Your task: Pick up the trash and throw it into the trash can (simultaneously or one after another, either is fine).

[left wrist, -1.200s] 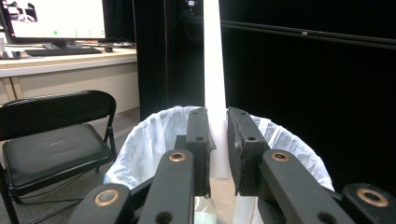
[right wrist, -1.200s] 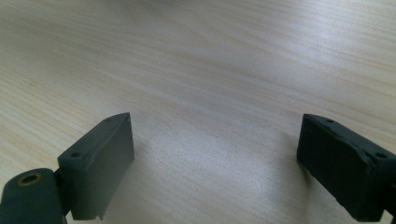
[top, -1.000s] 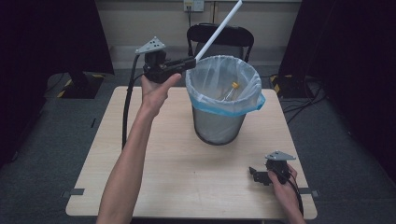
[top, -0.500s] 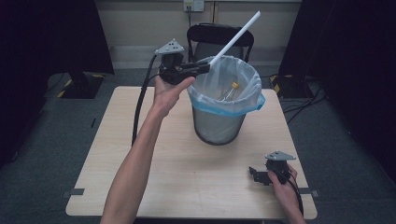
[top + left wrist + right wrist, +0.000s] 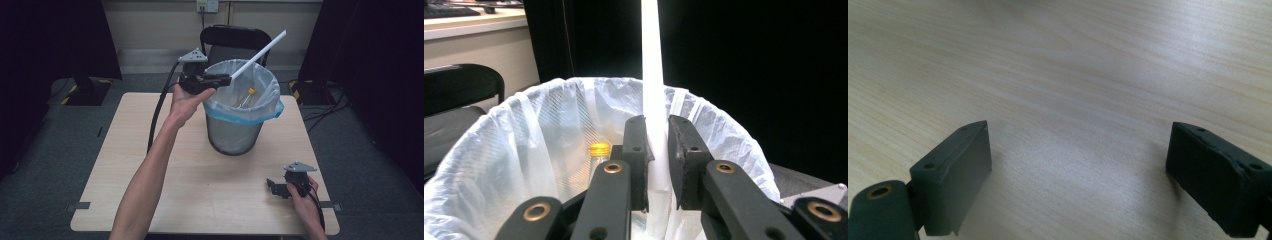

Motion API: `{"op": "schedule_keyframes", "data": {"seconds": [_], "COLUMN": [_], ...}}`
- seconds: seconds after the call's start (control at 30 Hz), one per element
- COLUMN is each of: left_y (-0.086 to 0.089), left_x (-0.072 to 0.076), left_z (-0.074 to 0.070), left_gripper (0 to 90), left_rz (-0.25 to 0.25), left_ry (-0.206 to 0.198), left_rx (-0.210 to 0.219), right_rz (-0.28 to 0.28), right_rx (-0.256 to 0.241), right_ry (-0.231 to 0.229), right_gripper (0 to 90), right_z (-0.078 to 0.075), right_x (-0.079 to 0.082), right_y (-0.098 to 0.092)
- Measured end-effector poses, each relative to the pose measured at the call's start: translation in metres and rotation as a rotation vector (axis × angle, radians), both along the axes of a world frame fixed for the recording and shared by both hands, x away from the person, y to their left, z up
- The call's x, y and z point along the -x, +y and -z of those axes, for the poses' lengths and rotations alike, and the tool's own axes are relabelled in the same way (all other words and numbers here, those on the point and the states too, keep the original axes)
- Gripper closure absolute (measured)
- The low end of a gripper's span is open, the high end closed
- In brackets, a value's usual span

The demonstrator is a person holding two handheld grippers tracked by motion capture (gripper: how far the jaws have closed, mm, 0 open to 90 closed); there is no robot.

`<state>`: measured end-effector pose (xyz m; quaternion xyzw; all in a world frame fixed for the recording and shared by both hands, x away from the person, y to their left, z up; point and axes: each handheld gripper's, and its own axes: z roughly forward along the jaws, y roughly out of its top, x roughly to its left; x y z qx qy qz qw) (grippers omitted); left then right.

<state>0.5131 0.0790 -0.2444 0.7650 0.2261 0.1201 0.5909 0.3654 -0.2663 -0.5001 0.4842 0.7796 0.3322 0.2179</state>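
Bin [image 5: 235, 135]: on table [image 5: 125, 165], centre-rear. Bottle [image 5: 246, 97]: inside bin. Left tongs [image 5: 227, 79]: above bin's rear-left rim, gripping stick [image 5: 260, 52], which slants up and right over bin. Right tongs [image 5: 272, 187]: on table, front-right corner, well apart from bin. Chair [image 5: 235, 37]: behind table.

Light falls from overhead, I see; the table [image 5: 150, 150] is evenly lit and the room around it dark. White stick [image 5: 651, 75] glares, overexposed. Right gripper [image 5: 1078, 170] jaws cast soft shadows on the wood. Left gripper [image 5: 656, 150] jaws slightly soft up close.
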Motion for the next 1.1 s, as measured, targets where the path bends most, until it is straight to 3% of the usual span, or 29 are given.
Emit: {"op": "schedule_keyframes", "data": {"seconds": [0.13,0.37,0.53,0.8,0.9,1.1], "left_y": [0.000,0.003,0.003,0.010,0.014,0.034], "left_x": [0.000,-0.001,-0.001,-0.002,-0.002,-0.002], "left_z": [0.000,0.000,0.000,0.002,0.004,0.004], "left_gripper": [66.2,42.2,31.1,24.7,22.4,22.1], "left_rz": [-0.011,-0.038,-0.064,-0.085,-0.094,-0.137], "left_ry": [0.010,0.013,0.011,0.007,0.028,0.033], "left_rx": [0.022,0.021,0.011,0.009,0.006,0.027], "right_rz": [0.000,0.000,0.000,0.000,0.000,0.000], "right_rx": [0.000,0.000,0.000,0.000,0.000,0.000], "right_ry": [0.000,0.000,0.000,0.000,0.000,0.000], "right_gripper": [10.1,10.1,10.1,10.1,10.1,10.1], "right_z": [0.000,0.000,0.000,0.000,0.000,0.000], "right_x": [0.000,0.000,0.000,0.000,0.000,0.000], "right_y": [0.000,0.000,0.000,0.000,0.000,0.000]}}
